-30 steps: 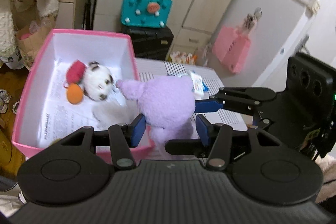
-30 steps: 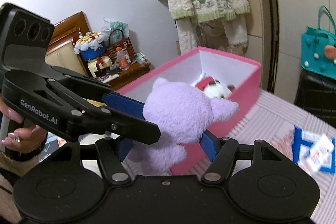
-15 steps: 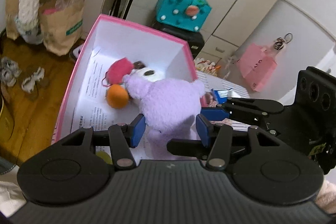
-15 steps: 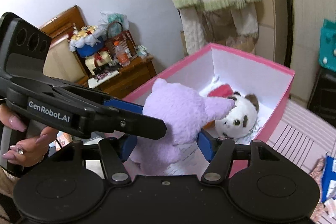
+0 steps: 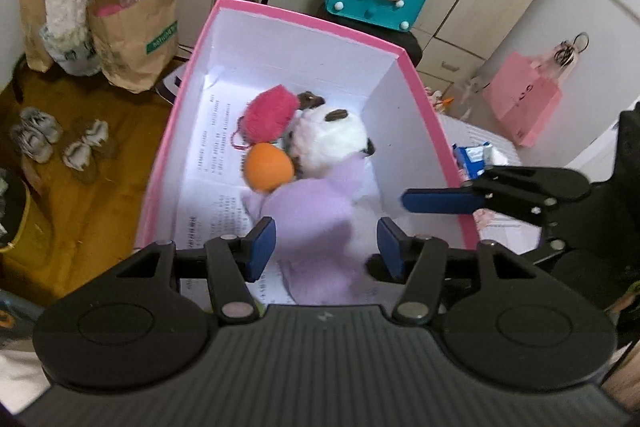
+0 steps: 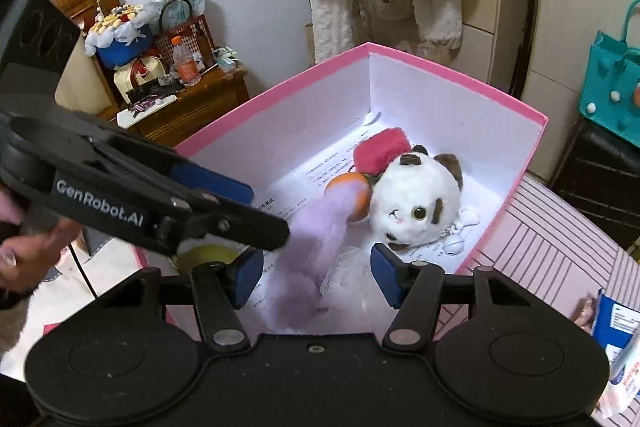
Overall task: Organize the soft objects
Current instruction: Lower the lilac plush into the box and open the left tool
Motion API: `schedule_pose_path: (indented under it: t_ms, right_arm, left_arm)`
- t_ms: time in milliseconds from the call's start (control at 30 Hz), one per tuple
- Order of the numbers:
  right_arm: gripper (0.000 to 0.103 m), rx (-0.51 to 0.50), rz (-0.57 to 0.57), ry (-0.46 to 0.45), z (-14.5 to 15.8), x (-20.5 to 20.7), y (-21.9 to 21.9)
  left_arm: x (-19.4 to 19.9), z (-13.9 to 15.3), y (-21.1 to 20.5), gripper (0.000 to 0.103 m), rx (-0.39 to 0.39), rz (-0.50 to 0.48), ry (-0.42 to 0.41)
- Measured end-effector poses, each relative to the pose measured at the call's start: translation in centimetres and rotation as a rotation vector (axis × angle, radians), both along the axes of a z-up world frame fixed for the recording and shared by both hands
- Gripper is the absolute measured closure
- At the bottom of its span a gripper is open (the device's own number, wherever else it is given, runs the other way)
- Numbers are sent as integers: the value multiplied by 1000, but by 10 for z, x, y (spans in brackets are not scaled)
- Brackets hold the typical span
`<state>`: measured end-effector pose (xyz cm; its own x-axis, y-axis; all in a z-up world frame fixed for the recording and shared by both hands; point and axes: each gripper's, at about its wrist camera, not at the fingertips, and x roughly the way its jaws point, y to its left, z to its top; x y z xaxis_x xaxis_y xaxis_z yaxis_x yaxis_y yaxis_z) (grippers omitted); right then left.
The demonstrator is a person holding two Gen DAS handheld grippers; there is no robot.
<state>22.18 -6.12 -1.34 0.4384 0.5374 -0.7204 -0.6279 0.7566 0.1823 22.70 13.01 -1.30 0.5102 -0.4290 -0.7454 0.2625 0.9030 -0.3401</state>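
Observation:
The purple plush (image 5: 316,227) lies blurred inside the pink box (image 5: 424,99), below both grippers, clear of their pads. It also shows in the right wrist view (image 6: 316,247). My left gripper (image 5: 326,243) is open above it. My right gripper (image 6: 314,275) is open too, over the box (image 6: 456,79). A white plush with brown patches (image 5: 328,139) (image 6: 416,203), a pink pompom (image 5: 268,115) (image 6: 380,151) and an orange ball (image 5: 268,167) (image 6: 360,195) lie deeper in the box.
The box is lined with printed paper (image 5: 208,163). A blue packet (image 5: 476,159) lies on the striped bed to the right (image 6: 616,323). Paper bags (image 5: 132,35) and shoes (image 5: 60,139) are on the floor to the left. A wooden cabinet (image 6: 180,107) stands beyond the box.
Both grippers opened and let go of the purple plush, which dropped into the box next to the white plush. Both grippers moved further over the box.

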Motion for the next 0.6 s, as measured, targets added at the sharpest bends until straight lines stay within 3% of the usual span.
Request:
schedule_pose_path:
  t_ms: [200, 600]
  right_arm:
    - [38, 8, 11, -11, 12, -14, -10]
    - [38, 58, 33, -27, 49, -61, -35]
  left_arm:
    - [-17, 15, -5, 43, 147, -30, -31]
    - [-64, 53, -27, 29, 334, -90, -76]
